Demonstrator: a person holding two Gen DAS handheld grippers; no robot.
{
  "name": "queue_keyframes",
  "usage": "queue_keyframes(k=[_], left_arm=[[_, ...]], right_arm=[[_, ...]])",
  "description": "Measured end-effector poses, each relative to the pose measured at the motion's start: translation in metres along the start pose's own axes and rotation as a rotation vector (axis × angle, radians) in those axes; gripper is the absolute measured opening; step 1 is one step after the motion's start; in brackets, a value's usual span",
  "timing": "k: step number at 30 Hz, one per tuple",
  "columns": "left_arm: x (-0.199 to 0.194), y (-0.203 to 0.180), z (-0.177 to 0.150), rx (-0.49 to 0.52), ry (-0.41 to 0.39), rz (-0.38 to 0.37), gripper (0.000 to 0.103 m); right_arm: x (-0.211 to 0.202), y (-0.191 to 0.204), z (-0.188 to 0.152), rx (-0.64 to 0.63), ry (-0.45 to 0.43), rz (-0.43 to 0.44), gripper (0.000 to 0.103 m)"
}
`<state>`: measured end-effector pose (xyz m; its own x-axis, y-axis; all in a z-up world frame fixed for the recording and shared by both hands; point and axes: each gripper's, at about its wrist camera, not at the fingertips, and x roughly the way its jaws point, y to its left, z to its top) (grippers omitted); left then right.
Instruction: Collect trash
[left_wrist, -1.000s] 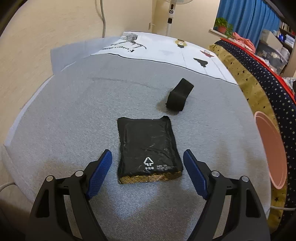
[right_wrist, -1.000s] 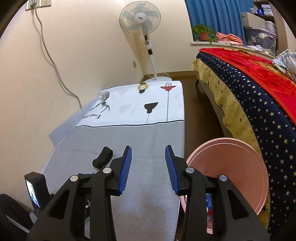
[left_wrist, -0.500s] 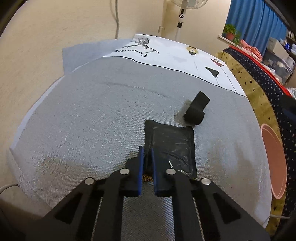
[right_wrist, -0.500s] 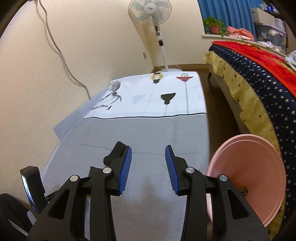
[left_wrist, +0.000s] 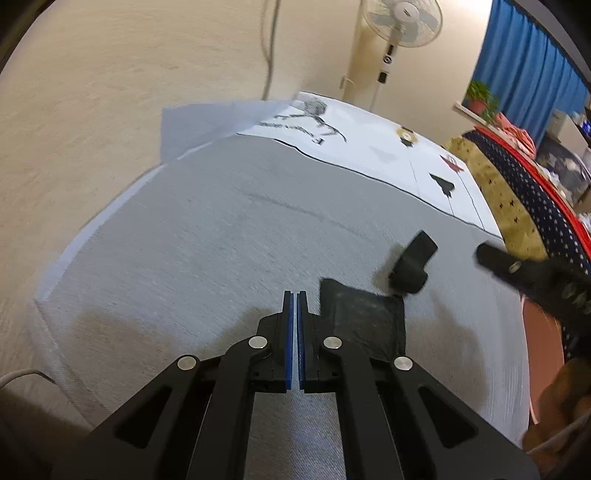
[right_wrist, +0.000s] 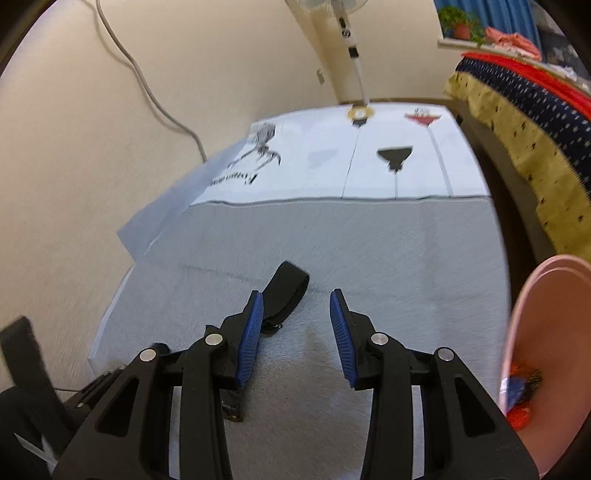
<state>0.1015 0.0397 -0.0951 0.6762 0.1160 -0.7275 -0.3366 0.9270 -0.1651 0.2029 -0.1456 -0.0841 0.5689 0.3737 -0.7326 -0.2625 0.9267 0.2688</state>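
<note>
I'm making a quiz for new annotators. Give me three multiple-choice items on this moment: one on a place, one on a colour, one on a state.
1. The black strap lies on
A. the grey mat
B. the pink basin
C. the bed

2. The gripper pads are
A. red
B. white
C. blue

3. The jaws of the left gripper stand
A. wide apart
B. shut together
C. closed on the strap

Answers:
1. A: the strap rests on the grey cloth, with the basin off to the side.
2. C: both wrist views show blue ribbed pads.
3. B: the two pads sit almost against each other, and the strap lies well beyond them.
</note>
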Motion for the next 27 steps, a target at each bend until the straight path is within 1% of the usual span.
queue_keyframes(k=[6, 10, 11, 13, 14, 15, 18, 20, 21, 22, 23, 24, 26, 27], left_arm=[[0.0, 0.007, 0.006, -0.034, -0.005, 0.018, 0.002], [0.002, 0.007, 0.008, -0.034, -0.004, 0.018, 0.002], [0.002, 0.006, 0.008, -0.033, -0.001, 0.016, 0.002], [0.003, 0.006, 0.007, -0.031, 0.005, 0.009, 0.002], [0.004, 0.006, 0.007, -0.031, 0.007, 0.006, 0.002], [0.005, 0.005, 0.006, -0.032, 0.012, 0.001, 0.002], [0.007, 0.002, 0.004, -0.03, 0.017, -0.021, 0.002], [0.008, -0.004, 0.003, -0.007, 0.023, -0.042, 0.004], [0.009, -0.008, 0.002, 0.006, 0.029, -0.054, 0.011], [0.01, -0.012, 0.001, 0.02, 0.034, -0.065, 0.024], [0.011, -0.016, -0.001, 0.035, 0.038, -0.072, 0.031], [0.011, -0.019, -0.002, 0.044, 0.04, -0.074, 0.042], [0.012, -0.025, -0.004, 0.063, 0.043, -0.077, 0.044], [0.013, -0.027, -0.004, 0.071, 0.046, -0.078, 0.049]], right_arm=[[0.035, 0.007, -0.003, 0.021, 0.083, 0.055, 0.039], [0.051, 0.014, -0.005, 0.018, 0.126, 0.069, 0.039], [0.053, 0.016, -0.006, 0.012, 0.134, 0.069, 0.037], [0.057, 0.019, -0.007, -0.012, 0.148, 0.067, 0.023], [0.058, 0.02, -0.008, -0.02, 0.155, 0.071, 0.022], [0.057, 0.021, -0.008, -0.027, 0.155, 0.074, 0.017], [0.048, 0.02, -0.006, -0.042, 0.133, 0.075, 0.01], [0.04, 0.017, -0.004, -0.04, 0.115, 0.07, 0.009], [0.033, 0.014, -0.002, -0.039, 0.1, 0.062, 0.009], [0.028, 0.011, -0.001, -0.04, 0.09, 0.052, 0.009], [0.021, 0.006, -0.001, -0.041, 0.077, 0.039, 0.009], [0.016, 0.003, 0.0, -0.04, 0.069, 0.033, 0.009], [0.005, -0.004, -0.001, -0.04, 0.053, 0.017, 0.009], [-0.002, -0.009, -0.001, -0.039, 0.045, 0.01, 0.009]])
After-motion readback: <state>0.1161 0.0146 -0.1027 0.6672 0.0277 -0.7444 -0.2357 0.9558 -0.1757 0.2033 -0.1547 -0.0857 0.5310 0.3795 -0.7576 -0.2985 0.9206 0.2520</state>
